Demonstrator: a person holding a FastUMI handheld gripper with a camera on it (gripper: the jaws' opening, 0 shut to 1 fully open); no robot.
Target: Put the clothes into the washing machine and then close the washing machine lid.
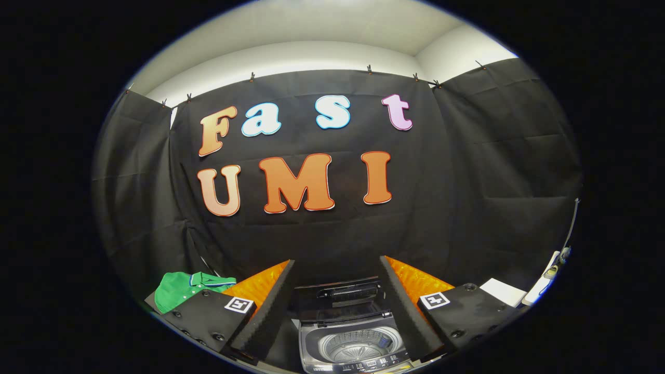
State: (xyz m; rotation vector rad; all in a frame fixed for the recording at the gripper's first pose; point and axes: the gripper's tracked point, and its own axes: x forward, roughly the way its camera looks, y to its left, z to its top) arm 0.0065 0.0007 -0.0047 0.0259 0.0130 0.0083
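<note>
A small top-loading washing machine (350, 343) stands just ahead of my fingers, between them. Its lid (340, 298) is raised at the back, and the round metal drum (358, 348) looks bare inside. A green shirt with a striped collar (182, 291) lies to the left, beyond my left finger. My gripper (336, 306) is open, its fingers spread wide on either side of the machine with nothing between them.
White objects (506, 292) and a cable lie at the right, beyond the right finger. The black cloth wall stands close behind the machine.
</note>
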